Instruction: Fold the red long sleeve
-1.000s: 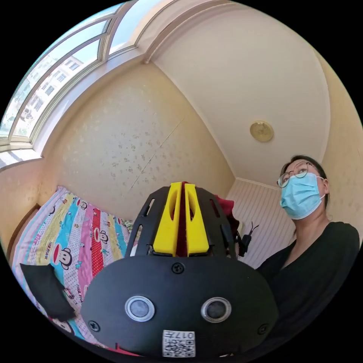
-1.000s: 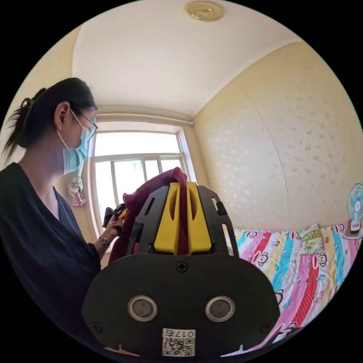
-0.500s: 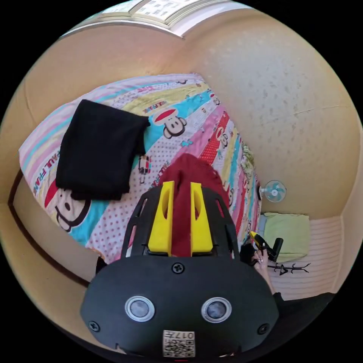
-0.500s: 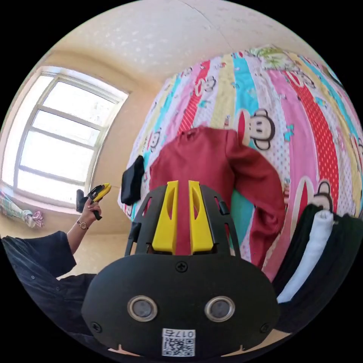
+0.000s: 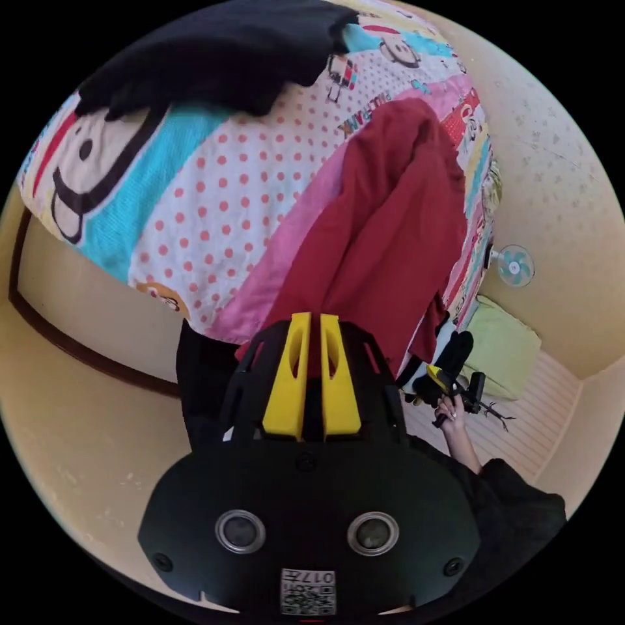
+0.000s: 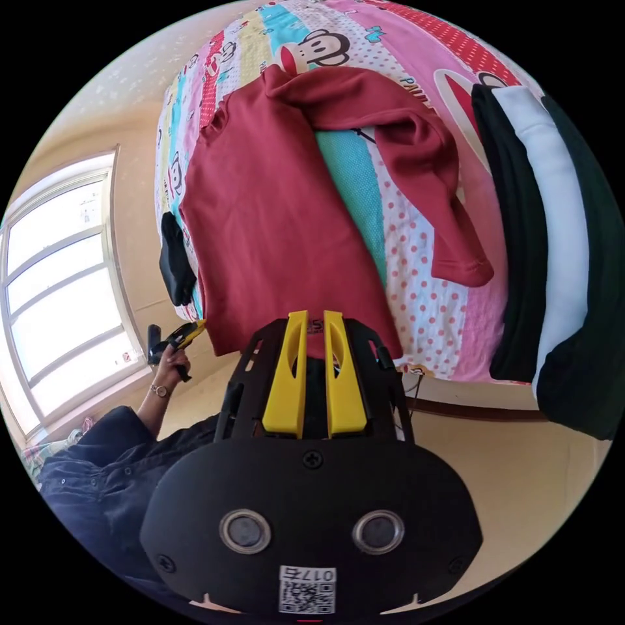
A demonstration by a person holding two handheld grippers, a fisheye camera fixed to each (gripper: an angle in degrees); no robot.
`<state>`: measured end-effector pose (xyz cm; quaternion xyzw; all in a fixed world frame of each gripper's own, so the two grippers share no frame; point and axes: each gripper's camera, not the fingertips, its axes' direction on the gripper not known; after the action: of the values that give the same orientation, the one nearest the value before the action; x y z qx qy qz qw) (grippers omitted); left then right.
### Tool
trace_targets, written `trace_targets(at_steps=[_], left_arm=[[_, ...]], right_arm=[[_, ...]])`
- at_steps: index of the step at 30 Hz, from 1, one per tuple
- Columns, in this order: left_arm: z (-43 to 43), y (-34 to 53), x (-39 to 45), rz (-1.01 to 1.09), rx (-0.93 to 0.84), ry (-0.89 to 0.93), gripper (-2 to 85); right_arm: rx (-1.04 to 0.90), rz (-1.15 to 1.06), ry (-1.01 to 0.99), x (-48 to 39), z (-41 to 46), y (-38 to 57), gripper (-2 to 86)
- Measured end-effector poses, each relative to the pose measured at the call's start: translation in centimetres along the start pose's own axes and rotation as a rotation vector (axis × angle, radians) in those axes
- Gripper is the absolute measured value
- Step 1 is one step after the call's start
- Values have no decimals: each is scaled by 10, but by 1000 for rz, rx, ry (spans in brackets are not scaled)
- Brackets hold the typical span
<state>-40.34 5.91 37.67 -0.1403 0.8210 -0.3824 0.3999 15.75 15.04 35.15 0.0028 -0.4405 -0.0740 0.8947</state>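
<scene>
Red long sleeve (image 6: 280,195) lies spread flat on the bed (image 6: 423,306), hem at the near edge, one sleeve (image 6: 423,156) bent across the sheet toward a stack of folded clothes (image 6: 553,260) in black and white. Bedsheet striped and dotted in pink, teal and white, with cartoon monkey faces.

Right gripper (image 6: 315,319): yellow jaws nearly together, tips at the shirt's hem; whether they pinch the cloth cannot be told. Left gripper (image 5: 311,322): jaws likewise close together at the hem edge (image 5: 390,247) of the red shirt, grip on the cloth not clear.

Black garment (image 5: 215,52) lies on the sheet beside the shirt, toward the window side. Bed frame of pale wood with a dark trim line (image 5: 78,345). Walls pale yellow. Large window (image 6: 58,286), bright. Small fan (image 5: 514,265) and a green cushion (image 5: 508,345) beyond the bed's far end. Person's hand (image 6: 170,364) holds the other gripper's handle near the bed corner; dark sleeve (image 6: 104,456) below it.
</scene>
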Motion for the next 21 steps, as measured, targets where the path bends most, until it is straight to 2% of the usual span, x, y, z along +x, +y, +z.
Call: trace_targets(at_steps=[3, 5, 6, 7, 8, 9, 10, 13, 17, 19, 21], left_arm=[[-131, 7, 2, 46, 247, -9, 6], [-233, 29, -29, -154, 532, -9, 2], [-253, 39, -37, -224, 618, -32, 1], [-288, 62, -51, -363, 797, -114, 5], [-307, 76, -59, -412, 912, -173, 22], [-311, 77, -62, -408, 928, -175, 37], [-308, 68, -68, -364, 876, -125, 58], [-246, 18, -58, -169, 504, 0, 102], [-117, -20, -3, 105, 37, -129, 156], [-71, -25, 5, 115, -85, -224, 148], [-36, -26, 3, 82, -204, -239, 110]], right_arm=[[7, 7, 2, 7, -16, -6, 39], [12, 26, 14, 12, -20, -10, 43], [13, 41, 20, 16, -21, -12, 47], [11, 58, 19, 20, -20, -15, 54], [10, 65, 15, 21, -19, -16, 59], [6, 71, 8, 24, -17, -18, 68], [2, 74, 14, 27, -15, -20, 77], [-2, 91, 68, 34, -9, -25, 95], [-41, 97, 122, 45, 9, -34, 104], [-137, 88, 131, 52, 33, -38, 97], [-151, 71, 201, 48, 35, -38, 71]])
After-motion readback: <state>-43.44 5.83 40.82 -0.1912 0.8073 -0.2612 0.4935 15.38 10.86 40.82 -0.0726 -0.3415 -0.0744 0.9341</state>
